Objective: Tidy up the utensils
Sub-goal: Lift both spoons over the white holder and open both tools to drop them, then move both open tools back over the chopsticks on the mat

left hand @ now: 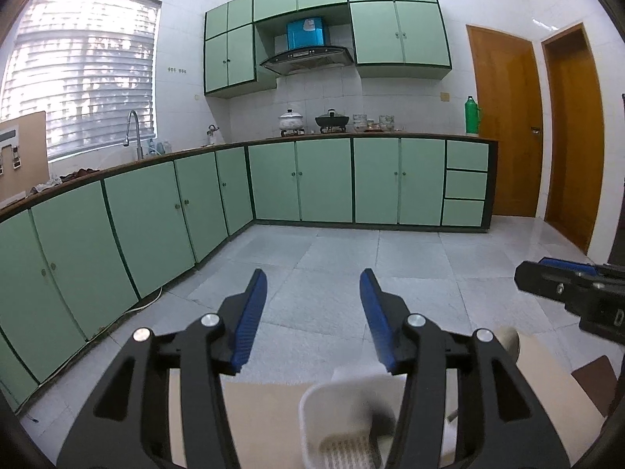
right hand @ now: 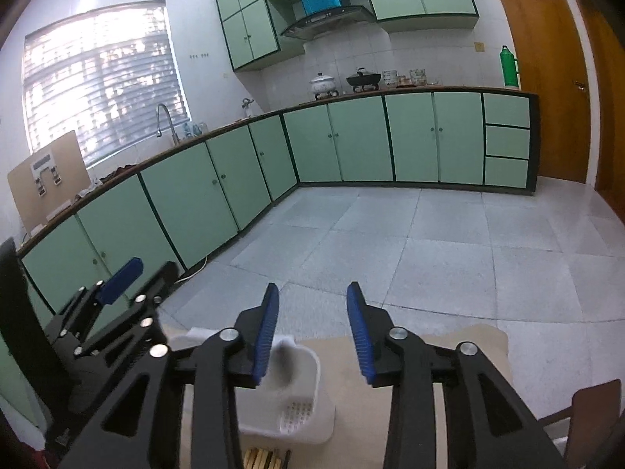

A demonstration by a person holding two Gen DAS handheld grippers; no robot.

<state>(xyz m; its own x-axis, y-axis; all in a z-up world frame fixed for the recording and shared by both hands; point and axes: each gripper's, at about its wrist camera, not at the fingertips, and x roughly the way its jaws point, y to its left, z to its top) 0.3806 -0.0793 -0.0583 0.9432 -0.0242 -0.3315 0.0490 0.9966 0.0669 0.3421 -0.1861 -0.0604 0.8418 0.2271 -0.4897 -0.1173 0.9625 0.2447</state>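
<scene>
My left gripper is open and empty, held above the near table edge. Below it stands a white plastic utensil holder with a perforated bottom, empty as far as I see. My right gripper is open and empty; it also shows at the right of the left wrist view. The holder shows under it, to the left. The ends of several chopsticks lie on the table at the bottom edge. The left gripper shows at the left of the right wrist view.
A beige table carries the holder. A brown chair back stands at the right. A rounded pale object sits at the table's far right edge. Beyond are a tiled floor and green kitchen cabinets.
</scene>
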